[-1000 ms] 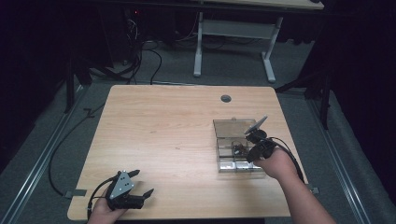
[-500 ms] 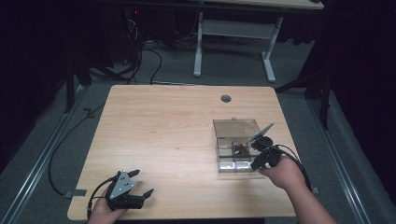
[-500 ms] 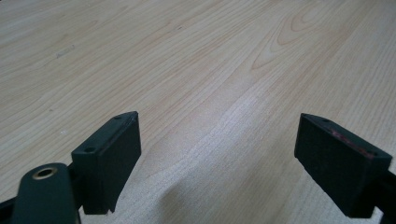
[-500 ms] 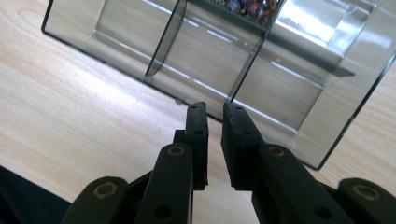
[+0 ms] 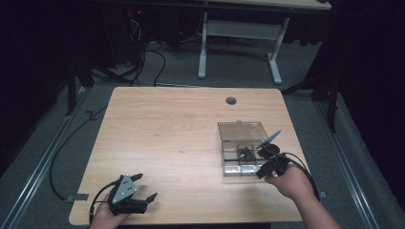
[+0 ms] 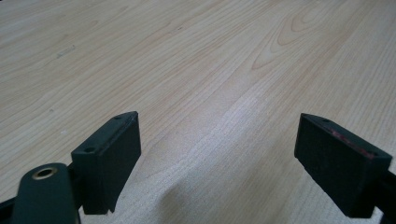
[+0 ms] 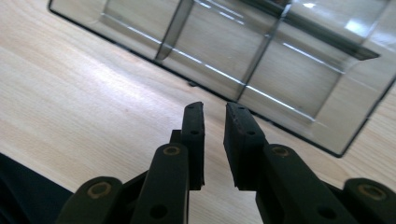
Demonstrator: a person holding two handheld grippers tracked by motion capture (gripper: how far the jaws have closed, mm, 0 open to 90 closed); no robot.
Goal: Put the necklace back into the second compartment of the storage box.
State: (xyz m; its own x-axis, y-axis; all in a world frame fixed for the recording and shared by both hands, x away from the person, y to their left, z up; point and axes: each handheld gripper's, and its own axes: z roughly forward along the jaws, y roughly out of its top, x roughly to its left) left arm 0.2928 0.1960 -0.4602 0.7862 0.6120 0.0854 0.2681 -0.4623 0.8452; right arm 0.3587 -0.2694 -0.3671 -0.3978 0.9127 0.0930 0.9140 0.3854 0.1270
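A clear plastic compartment box (image 5: 223,157) lies at the right of the wooden table (image 5: 167,124), with small dark pieces (image 5: 246,152) in one middle cell. My right gripper (image 5: 262,171) sits at the box's near right corner. In the right gripper view its jaws (image 7: 215,116) stand a narrow gap apart just short of the box wall (image 7: 261,60). They have just been opening, and nothing is between them. My left gripper (image 5: 145,187) rests low at the table's near left corner. Its jaws (image 6: 219,149) are wide open over bare wood.
A round cable hole (image 5: 231,100) sits near the table's far edge. Cables trail from both grippers. Beyond the table, a desk frame (image 5: 239,33) stands on dark floor. A metal rail (image 5: 33,176) runs along the left side.
My right hand has drawn back toward the table's near edge and slightly right, from above the box to its near corner. The left gripper has stayed put.
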